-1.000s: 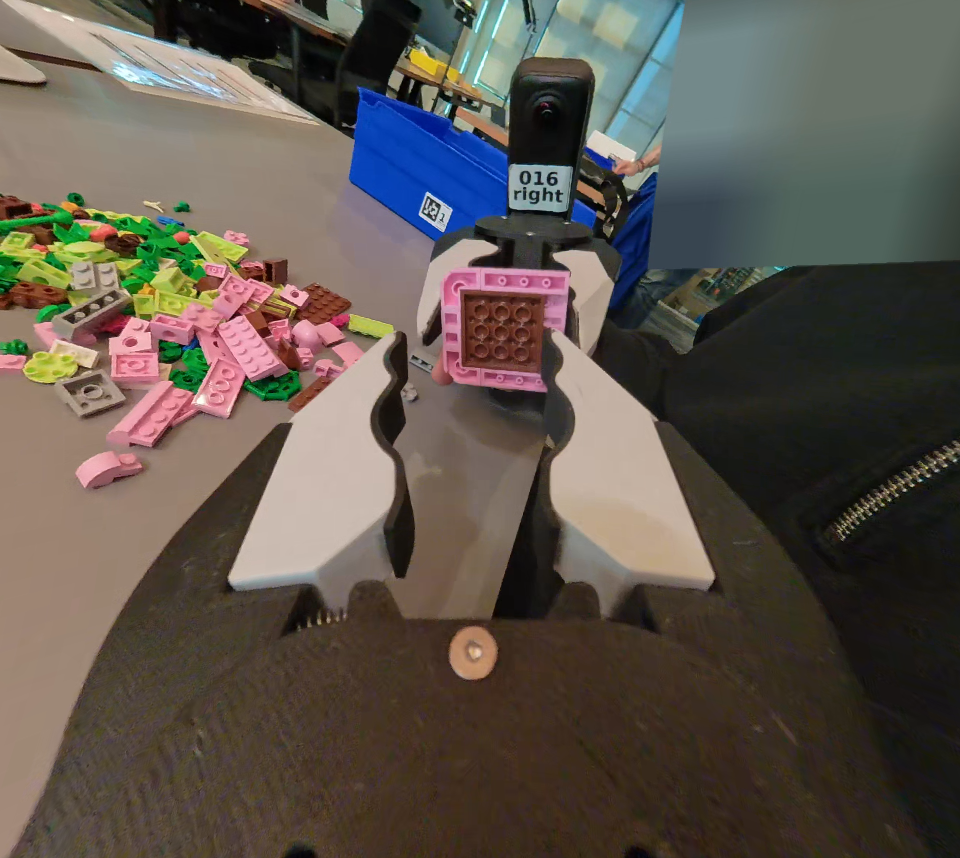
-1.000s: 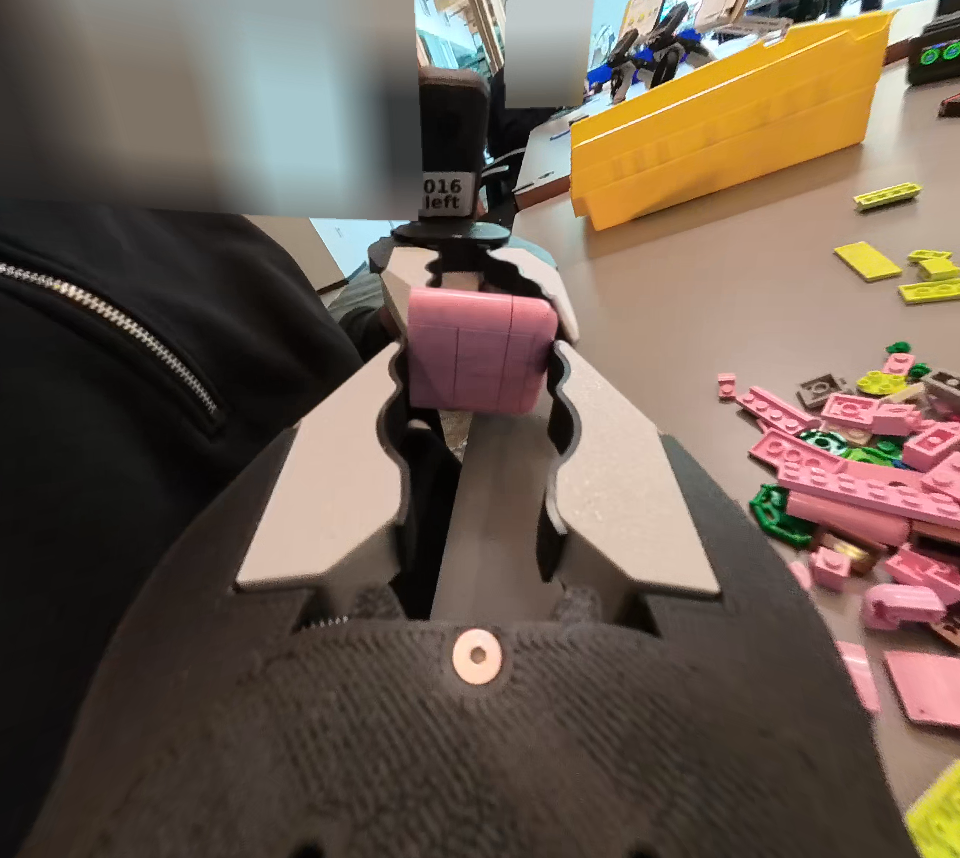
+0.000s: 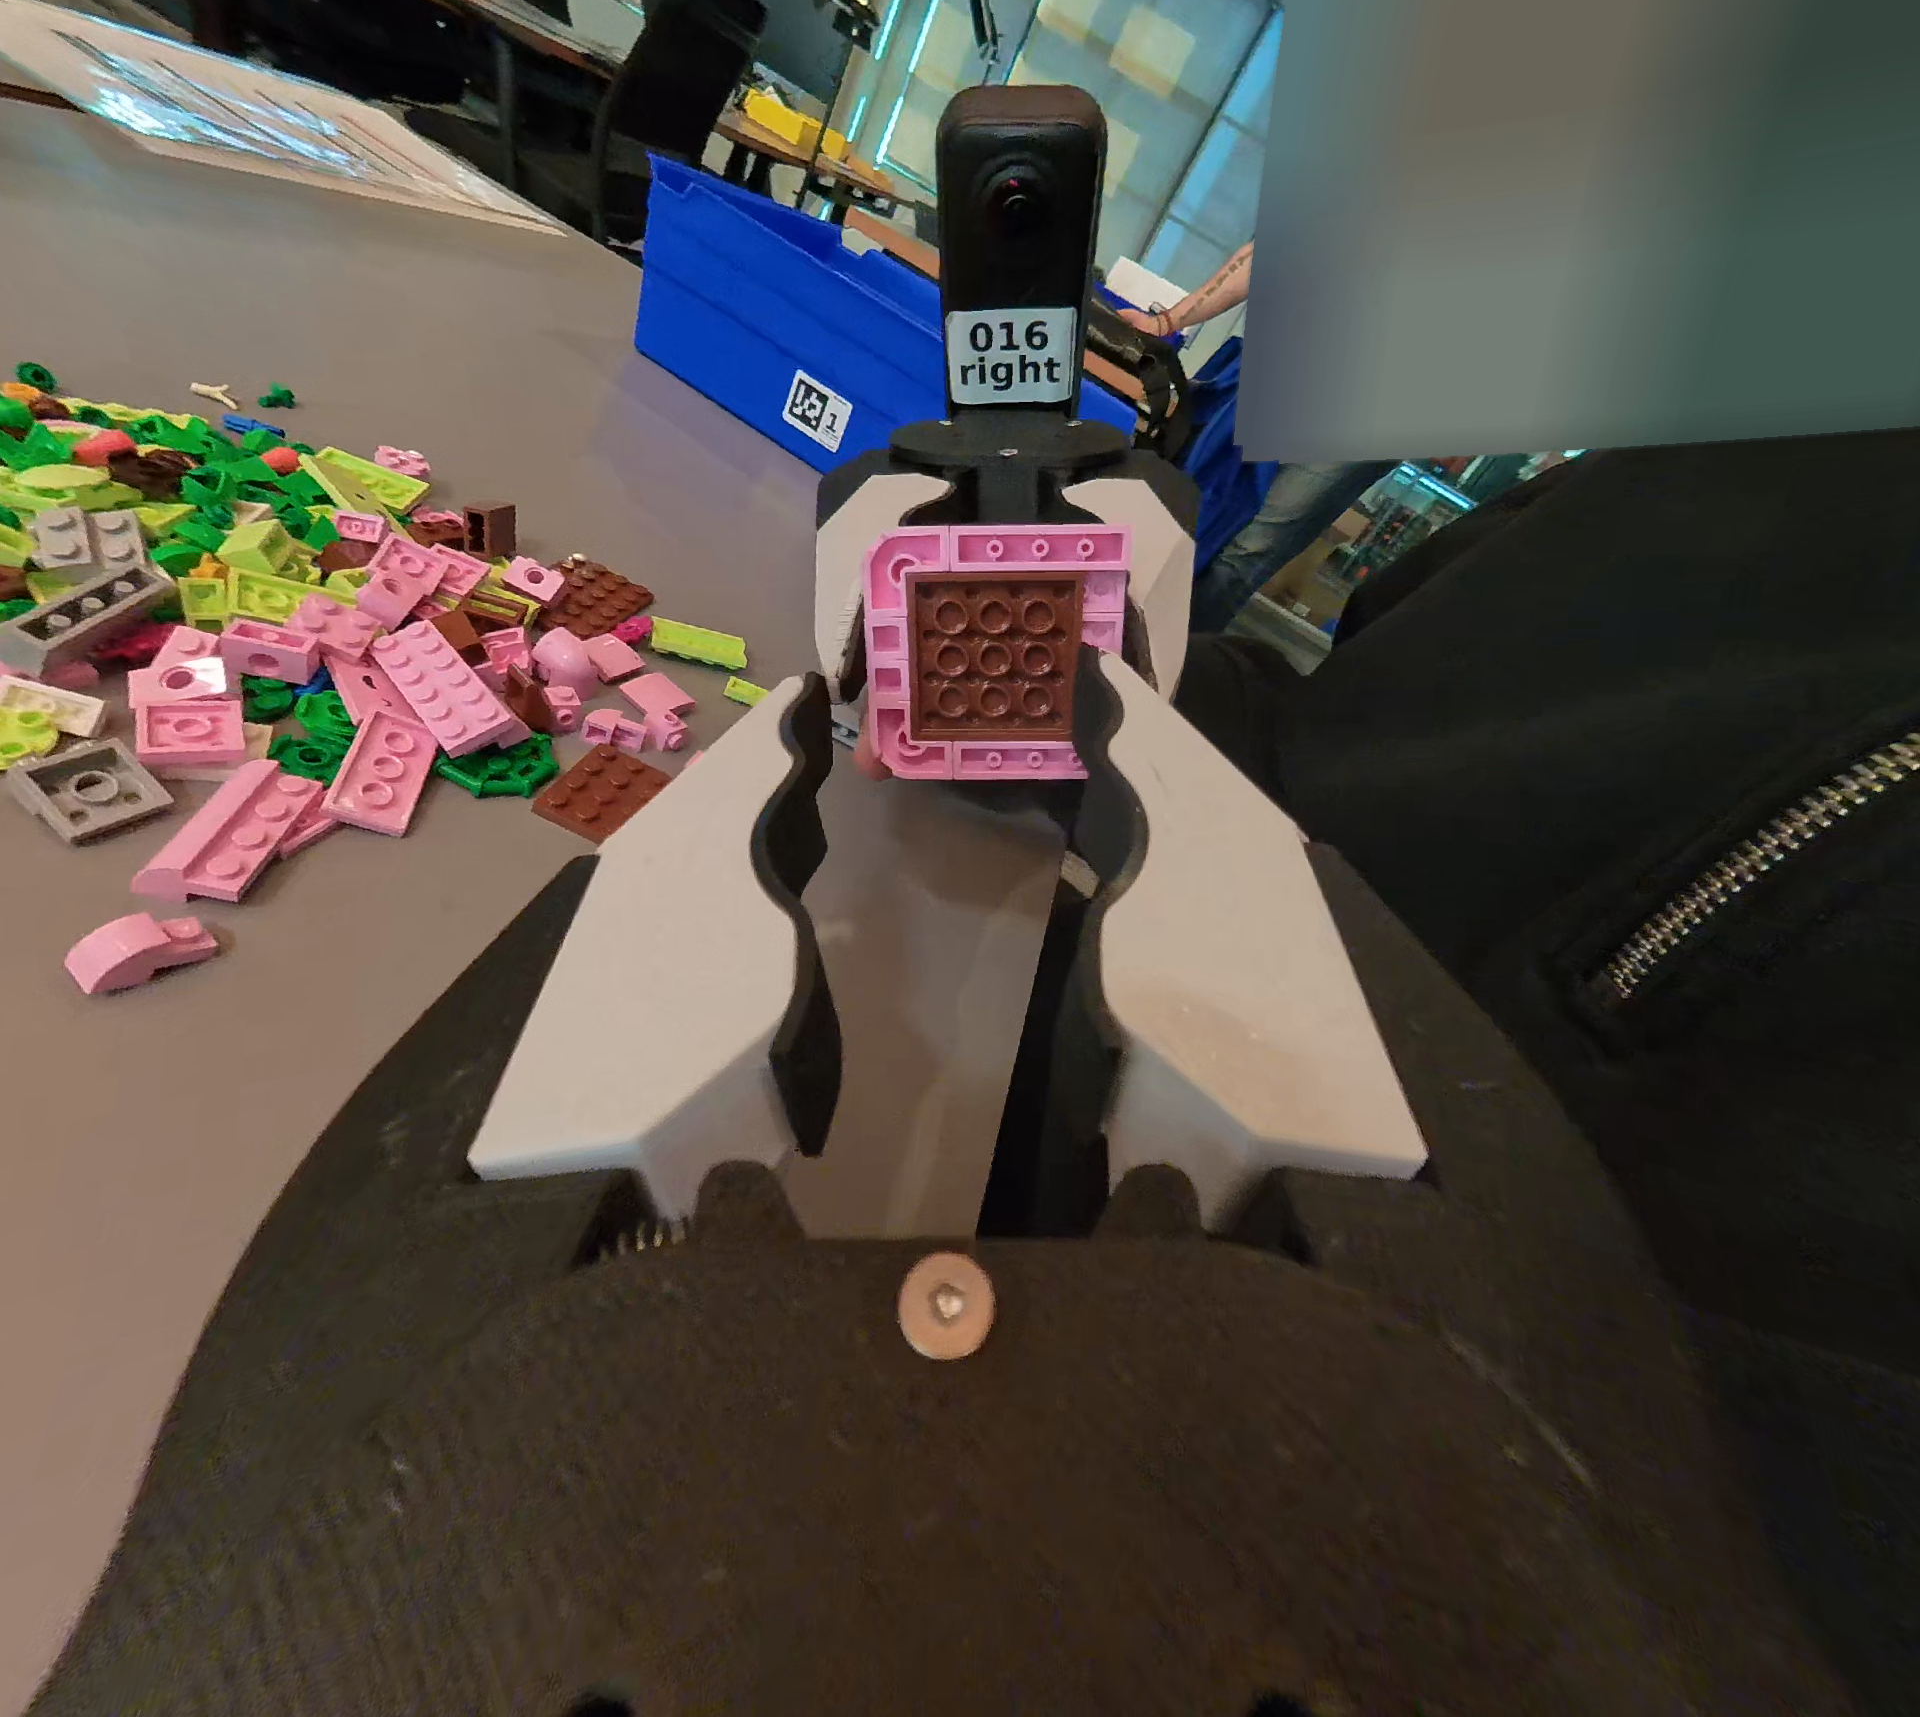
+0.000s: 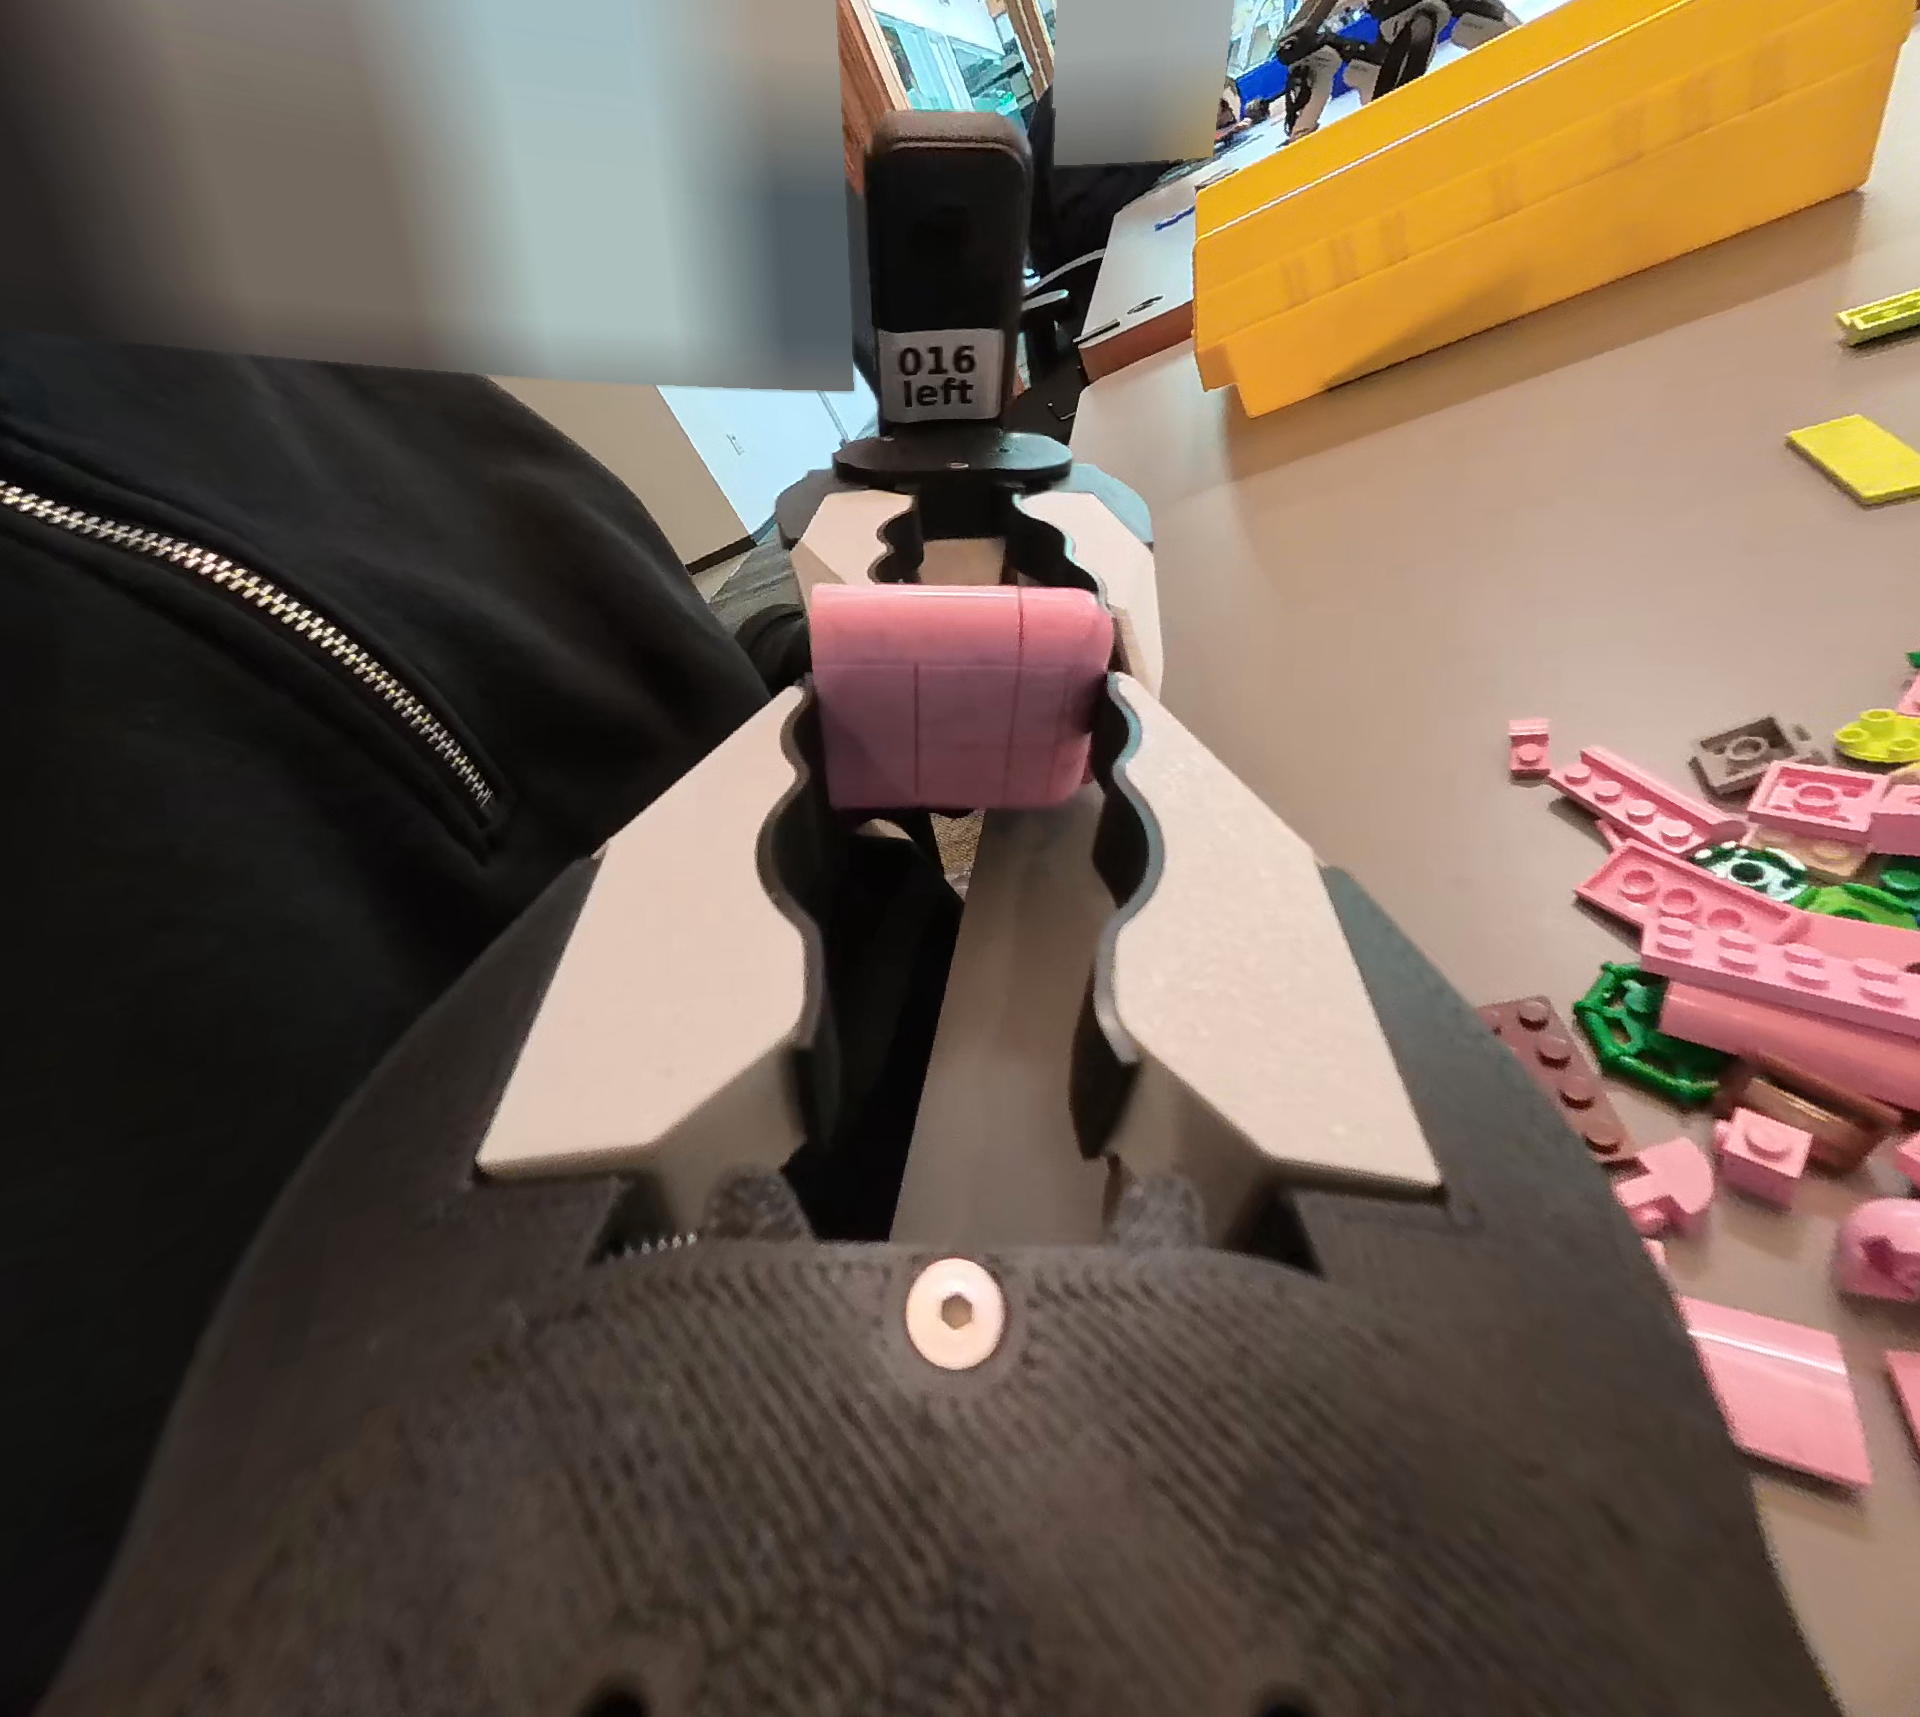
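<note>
Pink and brown make up the small brick assembly [image 3: 992, 659] held up in the air between the two grippers, which face each other tip to tip in front of a person's black zipped jacket [image 3: 1621, 784]. In the left wrist view the assembly shows its underside: a brown square plate [image 3: 992, 659] ringed by pink bricks. The right wrist view shows the opposite face, smooth pink tiles [image 4: 951, 696] with one rounded corner.

The right gripper [image 4: 951, 737] has its grey fingers [image 4: 1195, 846] closed against the two sides of the assembly at their tips, so it holds it. The left gripper [image 3: 951, 717] stands at a medium gap; its right finger [image 3: 1184, 826] appears to touch the assembly's edge, while its left finger [image 3: 717, 846] stands a little apart from it. Whether it truly grips cannot be told, since the fingertips overlap the bricks in both views.

Left of the left gripper, on the grey table [image 3: 416, 296], lies a loose heap of bricks [image 3: 291, 628] in pink, green, lime, grey and brown, with a lone curved pink brick [image 3: 140, 948] nearest the gripper body. Beyond the grippers stands a blue bin [image 3: 748, 317]. In the right wrist view the same heap lies to the right, with a yellow bin [image 4: 1558, 140] farther off and a flat yellow tile [image 4: 1855, 459] near it.
</note>
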Available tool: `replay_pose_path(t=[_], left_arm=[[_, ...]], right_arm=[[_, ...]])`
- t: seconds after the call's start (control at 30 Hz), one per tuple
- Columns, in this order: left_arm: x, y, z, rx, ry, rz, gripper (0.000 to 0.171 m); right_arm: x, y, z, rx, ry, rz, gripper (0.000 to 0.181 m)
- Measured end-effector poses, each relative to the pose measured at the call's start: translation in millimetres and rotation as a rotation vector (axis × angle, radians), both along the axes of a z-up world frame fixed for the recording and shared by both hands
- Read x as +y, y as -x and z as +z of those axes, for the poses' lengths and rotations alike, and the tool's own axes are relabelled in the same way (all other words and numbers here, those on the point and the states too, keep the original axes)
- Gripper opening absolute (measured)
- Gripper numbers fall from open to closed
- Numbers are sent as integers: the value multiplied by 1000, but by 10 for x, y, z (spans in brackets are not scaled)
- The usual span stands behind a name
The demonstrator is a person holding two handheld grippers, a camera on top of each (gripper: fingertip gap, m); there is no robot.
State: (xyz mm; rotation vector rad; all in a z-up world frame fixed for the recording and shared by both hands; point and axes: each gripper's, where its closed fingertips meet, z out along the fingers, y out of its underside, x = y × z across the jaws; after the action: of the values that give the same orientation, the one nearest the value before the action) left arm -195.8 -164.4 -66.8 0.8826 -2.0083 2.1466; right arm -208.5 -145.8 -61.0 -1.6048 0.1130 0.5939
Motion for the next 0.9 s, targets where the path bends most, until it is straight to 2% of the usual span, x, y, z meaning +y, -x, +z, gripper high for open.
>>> replay_pose_path(t=[0.03,0.07,0.1,0.13,0.2,0.3,0.37,0.47,0.53,0.6,0.7,0.8,0.9], left_arm=[[1,1,5,10,14,-8,46],[11,3,24,23,39,-18,22],[108,-94,67,23,89,48,0],[124,-110,80,69,133,39,0],[122,-126,9,52,78,59,0],[99,-108,6,-31,-10,88,7],[90,-49,89,-63,28,56,9],[100,-13,170,-100,72,37,40],[69,-4,141,-150,25,47,62],[-24,56,90,-204,-58,23,75],[-112,21,38,-283,-170,60,77],[-185,49,4,-321,-215,27,75],[-225,110,-4,-356,-233,-6,53]], right_arm=[[-4,1,5,6,-3,5,49],[-20,26,37,18,-25,30,49],[-56,66,120,58,-74,73,50],[-59,22,174,119,-98,61,49],[-38,-35,85,75,-62,21,49],[-97,-124,118,87,-72,-6,49],[-150,-214,164,158,-112,-24,49],[-191,-225,184,311,-127,30,49],[-178,-159,136,457,-79,111,50],[-156,-77,87,590,-26,190,49],[-116,25,68,701,2,267,50],[-85,150,25,744,42,345,50],[-61,139,39,808,20,359,49]])
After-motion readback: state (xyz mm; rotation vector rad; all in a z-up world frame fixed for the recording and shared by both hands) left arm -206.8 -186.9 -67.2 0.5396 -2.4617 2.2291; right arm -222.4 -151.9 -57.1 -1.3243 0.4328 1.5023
